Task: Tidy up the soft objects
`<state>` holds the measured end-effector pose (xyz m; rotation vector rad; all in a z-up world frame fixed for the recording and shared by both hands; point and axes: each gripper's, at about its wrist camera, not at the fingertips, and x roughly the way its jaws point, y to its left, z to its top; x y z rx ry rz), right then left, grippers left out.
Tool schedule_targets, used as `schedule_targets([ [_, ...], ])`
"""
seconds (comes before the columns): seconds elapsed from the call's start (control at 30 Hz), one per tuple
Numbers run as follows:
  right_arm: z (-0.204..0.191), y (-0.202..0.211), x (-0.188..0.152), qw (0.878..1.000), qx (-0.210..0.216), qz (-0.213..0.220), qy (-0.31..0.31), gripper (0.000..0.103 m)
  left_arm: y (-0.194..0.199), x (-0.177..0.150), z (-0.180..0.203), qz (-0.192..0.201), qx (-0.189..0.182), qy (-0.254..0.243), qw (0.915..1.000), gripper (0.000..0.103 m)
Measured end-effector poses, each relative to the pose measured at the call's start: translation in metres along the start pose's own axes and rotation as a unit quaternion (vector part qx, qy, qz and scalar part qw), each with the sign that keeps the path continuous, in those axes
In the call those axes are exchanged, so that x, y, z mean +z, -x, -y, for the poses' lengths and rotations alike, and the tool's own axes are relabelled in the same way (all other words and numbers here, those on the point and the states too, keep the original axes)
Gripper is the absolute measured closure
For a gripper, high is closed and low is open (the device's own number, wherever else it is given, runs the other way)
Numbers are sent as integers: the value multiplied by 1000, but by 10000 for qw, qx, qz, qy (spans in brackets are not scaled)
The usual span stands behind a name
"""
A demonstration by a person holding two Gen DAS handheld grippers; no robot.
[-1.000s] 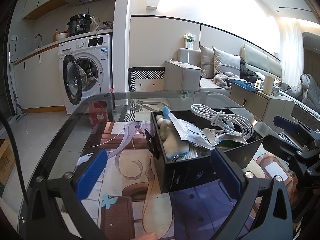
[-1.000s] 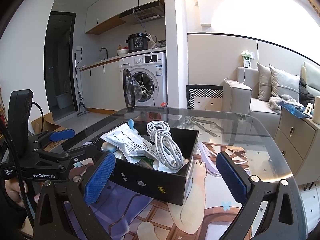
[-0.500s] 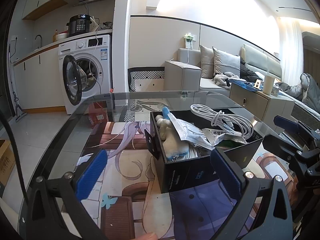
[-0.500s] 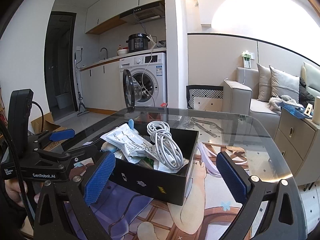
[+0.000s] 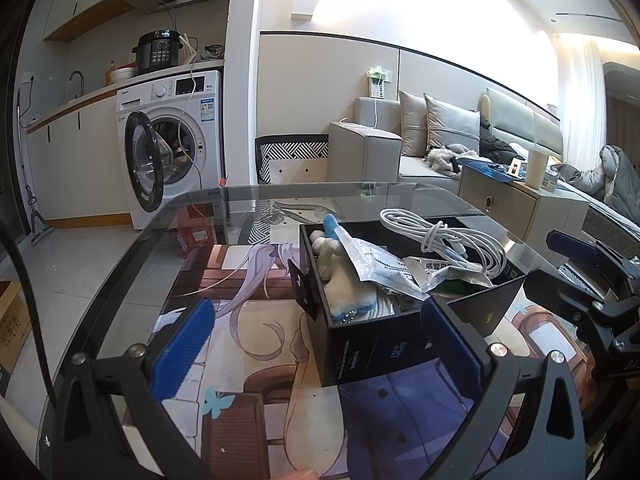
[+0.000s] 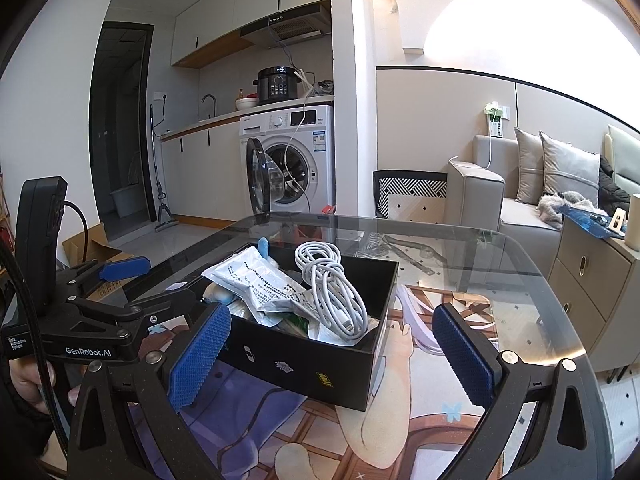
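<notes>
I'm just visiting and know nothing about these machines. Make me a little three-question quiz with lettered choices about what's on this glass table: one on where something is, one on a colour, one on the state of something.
1. Where does the white cable lie?
A. on the bare floor
B. on top of the things in the black box
C. inside the washing machine

2. What colour are the pads on the tool fingers?
A. red
B. green
C. blue

3. How does the washing machine door stand?
A. swung open
B. closed
C. taken off

Answers:
1 B, the coiled cable rests on the packets in the box.
2 C, both views show blue ribbed pads.
3 A, the round door hangs out to the side of the drum.

The left tool and right tool both stand open, holding nothing.
</notes>
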<state>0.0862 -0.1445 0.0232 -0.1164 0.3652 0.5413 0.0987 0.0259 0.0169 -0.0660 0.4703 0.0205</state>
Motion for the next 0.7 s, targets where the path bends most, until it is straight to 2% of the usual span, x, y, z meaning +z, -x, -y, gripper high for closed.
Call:
schedule_targets([
  [0.7,0,-1,0,10000,-3,2,8,1,3,2,6,68,-2,-96,9999,0],
])
